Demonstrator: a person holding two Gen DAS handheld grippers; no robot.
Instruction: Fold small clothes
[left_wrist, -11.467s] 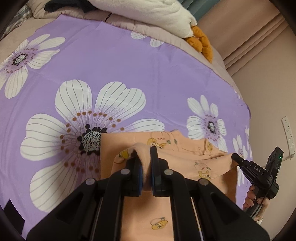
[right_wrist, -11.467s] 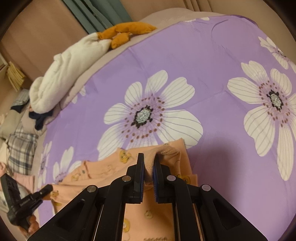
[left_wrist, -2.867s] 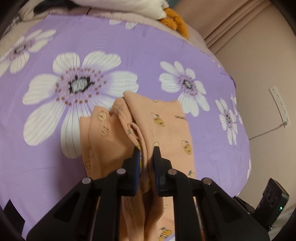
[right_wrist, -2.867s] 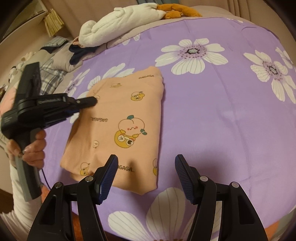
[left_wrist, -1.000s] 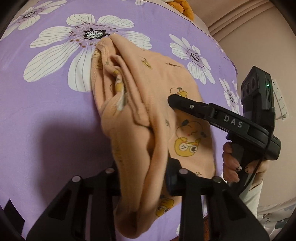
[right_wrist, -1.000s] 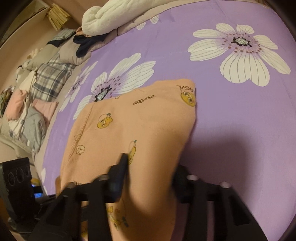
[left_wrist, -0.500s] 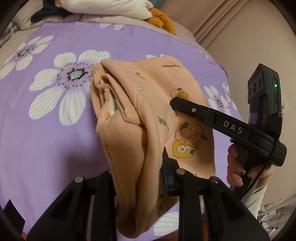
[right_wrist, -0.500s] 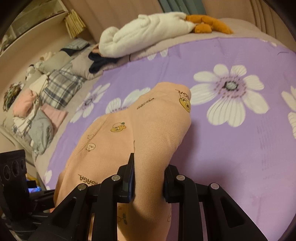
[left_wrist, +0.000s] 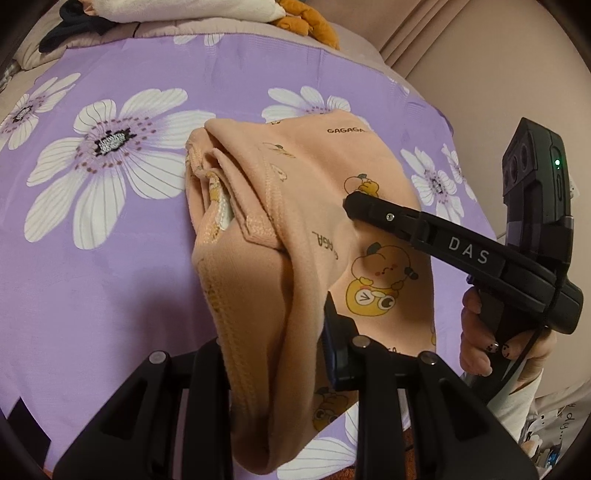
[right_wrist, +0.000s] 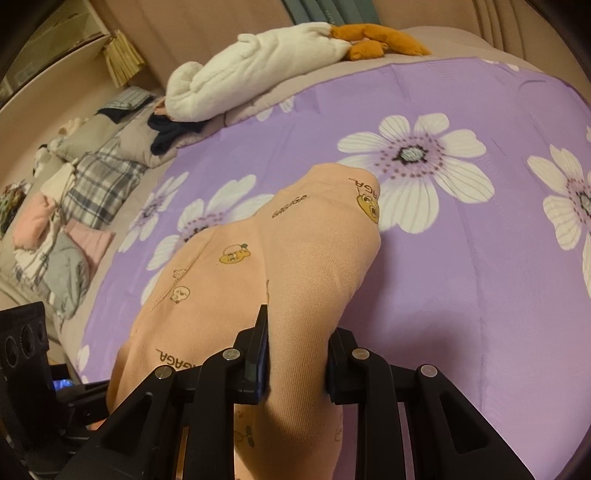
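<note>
A small peach garment (left_wrist: 295, 206) printed with cartoon animals and "GAGAGA" lettering lies folded on the purple flowered bedsheet (left_wrist: 110, 258); its near end is raised off the sheet. My left gripper (left_wrist: 273, 350) is shut on the garment's thick near left edge, with layered hems showing. The right gripper (left_wrist: 351, 206) reaches in from the right of the left wrist view, held by a hand (left_wrist: 491, 347). In the right wrist view the right gripper (right_wrist: 295, 350) is shut on a bunched near corner of the garment (right_wrist: 295, 251). The left gripper's camera body (right_wrist: 22, 343) shows at the lower left.
A white plush (right_wrist: 258, 66) with orange feet (right_wrist: 373, 40) lies at the bed's far end. Plaid, grey and pink clothes (right_wrist: 74, 206) are heaped along the left side. A beige wall (left_wrist: 498, 74) and the bed's edge lie to the right in the left wrist view.
Both grippers have risen with the garment's near end, lifting it higher off the sheet. More of the bed's far end now shows in both views.
</note>
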